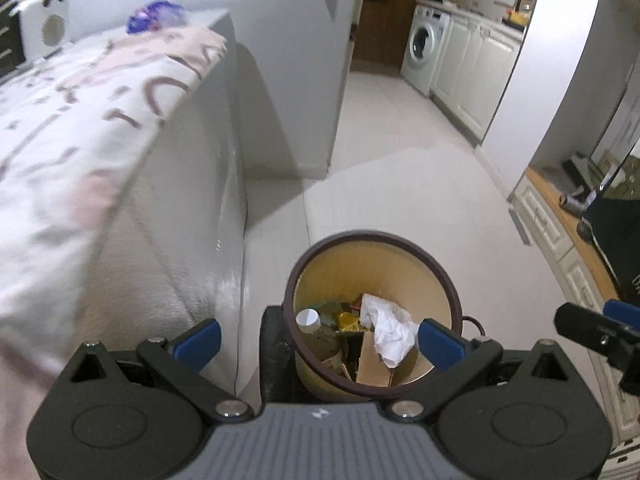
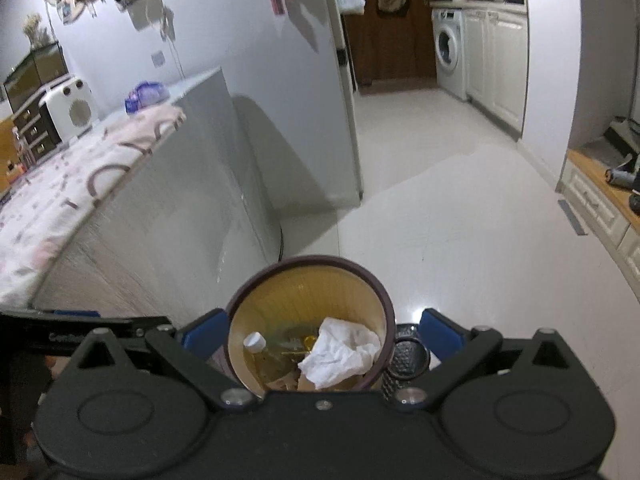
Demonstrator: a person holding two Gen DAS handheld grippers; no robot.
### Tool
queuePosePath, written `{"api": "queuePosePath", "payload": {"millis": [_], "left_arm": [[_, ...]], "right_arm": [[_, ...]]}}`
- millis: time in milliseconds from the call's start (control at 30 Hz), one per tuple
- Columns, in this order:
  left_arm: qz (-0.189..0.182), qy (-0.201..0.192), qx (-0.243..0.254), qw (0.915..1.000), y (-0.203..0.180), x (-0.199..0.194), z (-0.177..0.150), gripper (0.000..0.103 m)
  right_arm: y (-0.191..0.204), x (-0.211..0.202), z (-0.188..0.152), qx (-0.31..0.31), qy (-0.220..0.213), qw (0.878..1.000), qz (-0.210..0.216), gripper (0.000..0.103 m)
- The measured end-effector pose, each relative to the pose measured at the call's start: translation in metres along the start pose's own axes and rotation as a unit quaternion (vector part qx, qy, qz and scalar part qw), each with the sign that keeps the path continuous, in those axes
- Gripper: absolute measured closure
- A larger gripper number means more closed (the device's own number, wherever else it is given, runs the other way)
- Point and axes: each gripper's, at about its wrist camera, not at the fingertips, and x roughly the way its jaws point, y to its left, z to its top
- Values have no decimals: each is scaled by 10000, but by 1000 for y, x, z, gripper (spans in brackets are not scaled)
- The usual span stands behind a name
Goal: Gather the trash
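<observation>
White tissue [image 1: 390,330] in bin [image 1: 372,240] | both grippers [image 1: 320,340] [image 2: 320,338] spread, empty | black cylinder [image 2: 404,364]: right view only

The trash bin [image 1: 370,240] stands upright on the pale floor, just beside the foot of the grey counter: a round tan bucket with a dark brown rim, open at the top. Inside the bin, a crumpled white tissue [image 1: 390,330] sits on top of the heap. A clear bottle with a white cap [image 1: 308,319] leans by the bin's wall, with cardboard [image 1: 374,366] and yellow wrappers [image 1: 348,320] beneath.
</observation>
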Motion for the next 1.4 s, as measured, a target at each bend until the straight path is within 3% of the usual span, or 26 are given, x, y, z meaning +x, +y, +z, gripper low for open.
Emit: {"api": "queuePosePath", "payload": {"millis": [500,1400], "left_arm": [[197,-1081,75,9939,4,-102,-64,0],[312,-1874,176,9816,18,-185,-138,0]], "right_arm": [[21,-95,-43,-342,-921,9951,-81,0],[37,-169,-107,-552,-1561,9859,-242,0]]}}
